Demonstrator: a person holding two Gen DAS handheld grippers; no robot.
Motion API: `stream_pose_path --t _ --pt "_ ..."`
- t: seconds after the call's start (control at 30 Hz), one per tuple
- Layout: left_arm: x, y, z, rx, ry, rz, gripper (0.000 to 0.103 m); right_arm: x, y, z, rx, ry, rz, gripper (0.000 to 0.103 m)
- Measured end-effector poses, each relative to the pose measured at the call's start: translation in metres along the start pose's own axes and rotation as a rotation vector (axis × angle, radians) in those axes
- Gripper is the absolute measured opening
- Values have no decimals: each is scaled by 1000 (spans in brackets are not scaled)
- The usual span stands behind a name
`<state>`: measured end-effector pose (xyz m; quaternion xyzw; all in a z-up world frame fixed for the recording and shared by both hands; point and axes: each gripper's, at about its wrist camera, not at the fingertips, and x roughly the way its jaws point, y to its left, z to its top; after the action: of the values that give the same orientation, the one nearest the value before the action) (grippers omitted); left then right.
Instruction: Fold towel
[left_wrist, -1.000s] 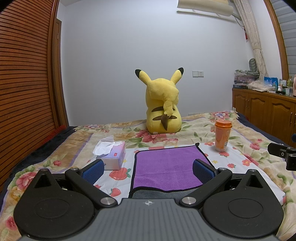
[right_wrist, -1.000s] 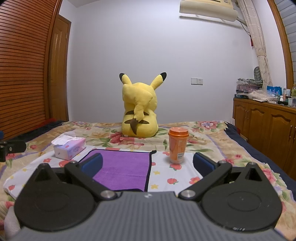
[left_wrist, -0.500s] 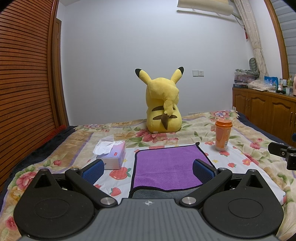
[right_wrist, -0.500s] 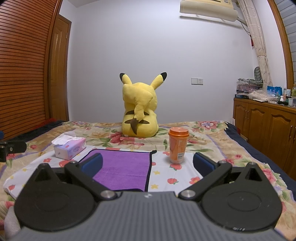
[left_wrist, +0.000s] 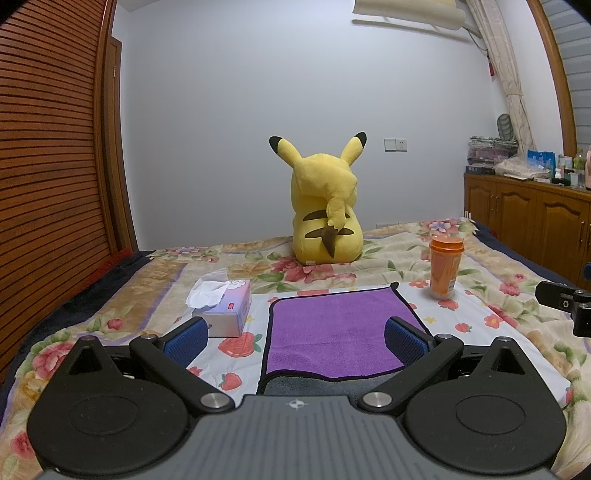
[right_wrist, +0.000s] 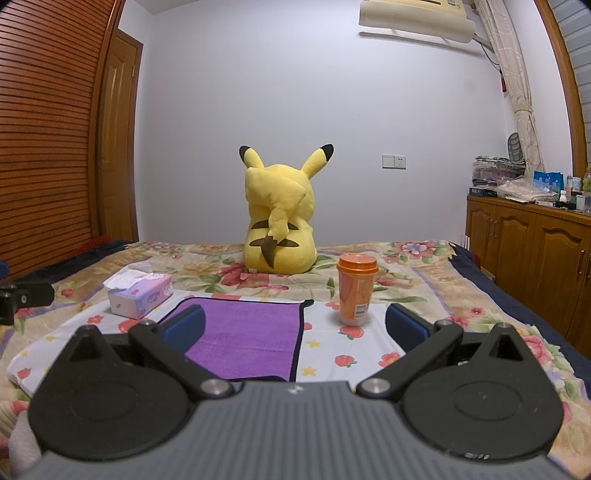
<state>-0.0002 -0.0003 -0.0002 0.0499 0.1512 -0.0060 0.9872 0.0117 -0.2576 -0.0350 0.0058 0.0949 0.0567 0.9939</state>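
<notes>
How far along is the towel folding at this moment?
Done: nothing visible; the purple terry towel with black trim lies flat on the floral bedspread, its near edge slightly turned up, showing grey. In hand: nothing; the left gripper and right gripper are both open, off the cloth. Left: grasping the towel and every fold.

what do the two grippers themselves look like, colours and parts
Both look alike. The left gripper and right gripper each have a ribbed grey body with a small cross-shaped mark, two round black discs, black linkage arms with silver pivot pins, and blue textured pads. No cables or sleeves are visible.
</notes>
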Motion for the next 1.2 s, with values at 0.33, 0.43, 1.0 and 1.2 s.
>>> stream_pose_path --t 0.33,0.43,1.0,1.2 --pt "0 0 0 2 1 0 103 1 1 0 1 0 -1 103" --pt "-1 1 0 3 2 -6 103 1 1 0 1 0 -1 103" --pt "5 0 -4 30 46 -4 103 9 8 -3 -18 41 33 103" --pt "12 -3 -5 35 84 -7 103 15 14 -6 -40 81 49 103"
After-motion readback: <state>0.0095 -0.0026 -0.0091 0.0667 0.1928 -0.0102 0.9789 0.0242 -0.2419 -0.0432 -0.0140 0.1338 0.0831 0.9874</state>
